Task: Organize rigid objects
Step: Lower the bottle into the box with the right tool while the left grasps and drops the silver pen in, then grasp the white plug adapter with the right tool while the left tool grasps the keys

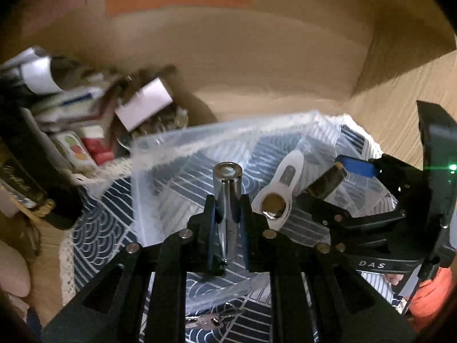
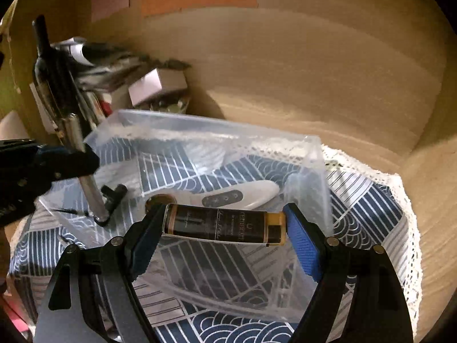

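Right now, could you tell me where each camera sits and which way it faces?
Left wrist: on the left gripper, facing the clear bin; its jaws clamp a chrome cylinder.
Right wrist: on the right gripper, facing the same bin; its jaws flank a dark bottle.
Shared: bin, white device, patterned cloth, both grippers.

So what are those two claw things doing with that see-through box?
A person is tidying small hard things into a clear plastic bin that sits on a blue patterned cloth. The left gripper has its jaws shut on a shiny metal cylinder, held above the bin. The right gripper grips a dark bottle with gold ends lengthwise over the bin. A white handheld device already lies inside.
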`<state>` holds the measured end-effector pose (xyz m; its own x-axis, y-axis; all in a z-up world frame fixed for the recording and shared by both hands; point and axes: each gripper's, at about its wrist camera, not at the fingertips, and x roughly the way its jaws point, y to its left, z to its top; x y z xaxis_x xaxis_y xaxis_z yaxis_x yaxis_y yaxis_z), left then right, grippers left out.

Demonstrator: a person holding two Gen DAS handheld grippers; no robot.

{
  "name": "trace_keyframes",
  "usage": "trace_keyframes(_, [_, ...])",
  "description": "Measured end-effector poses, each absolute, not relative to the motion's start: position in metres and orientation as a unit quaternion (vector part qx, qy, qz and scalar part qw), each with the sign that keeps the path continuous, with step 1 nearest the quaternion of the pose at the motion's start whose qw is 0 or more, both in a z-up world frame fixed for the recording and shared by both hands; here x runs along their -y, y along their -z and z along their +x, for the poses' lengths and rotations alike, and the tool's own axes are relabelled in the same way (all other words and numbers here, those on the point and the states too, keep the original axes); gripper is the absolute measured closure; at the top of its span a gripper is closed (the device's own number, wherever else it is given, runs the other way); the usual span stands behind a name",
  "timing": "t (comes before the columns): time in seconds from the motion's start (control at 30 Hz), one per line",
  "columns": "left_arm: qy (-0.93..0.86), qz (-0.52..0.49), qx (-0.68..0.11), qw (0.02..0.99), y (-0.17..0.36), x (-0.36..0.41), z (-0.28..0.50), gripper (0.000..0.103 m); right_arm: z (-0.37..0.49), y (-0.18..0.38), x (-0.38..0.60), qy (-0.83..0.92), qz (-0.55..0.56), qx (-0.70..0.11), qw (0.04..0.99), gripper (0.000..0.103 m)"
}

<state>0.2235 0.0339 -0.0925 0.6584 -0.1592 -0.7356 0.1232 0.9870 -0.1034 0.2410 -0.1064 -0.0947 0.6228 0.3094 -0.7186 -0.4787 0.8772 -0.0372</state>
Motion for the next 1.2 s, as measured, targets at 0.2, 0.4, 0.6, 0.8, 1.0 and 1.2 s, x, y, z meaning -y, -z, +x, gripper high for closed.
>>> trace_keyframes(0.2, [0.075, -0.029, -0.422, 0.903, 0.101, -0.032, 0.235, 0.088, 0.245, 0.098, 0.105, -0.218, -0.114, -0.377, 0.893, 0.022])
trace_keyframes(0.4, [0.072, -0.026, -0.394, 0.916, 0.083, -0.033, 0.224, 0.076, 0.233, 0.085, 0.108, -0.232, -0.100, -0.363, 0.897, 0.021])
trace_keyframes(0.6, [0.067, -0.018, -0.365, 0.928, 0.065, -0.034, 0.197, 0.064, 0.205, 0.063, 0.117, -0.236, -0.098, -0.329, 0.909, 0.019])
trace_keyframes(0.8, [0.052, -0.003, -0.340, 0.939, 0.060, -0.040, 0.159, 0.045, 0.178, 0.055, 0.117, -0.242, -0.097, -0.307, 0.915, 0.017])
trace_keyframes(1.0, [0.036, -0.009, -0.361, 0.932, 0.077, -0.054, 0.125, 0.039, 0.150, 0.068, 0.114, -0.256, -0.094, -0.317, 0.909, 0.016])
trace_keyframes(1.2, [0.033, -0.018, -0.413, 0.910, 0.119, -0.065, 0.112, 0.038, 0.129, 0.095, 0.105, -0.273, -0.093, -0.349, 0.891, 0.016])
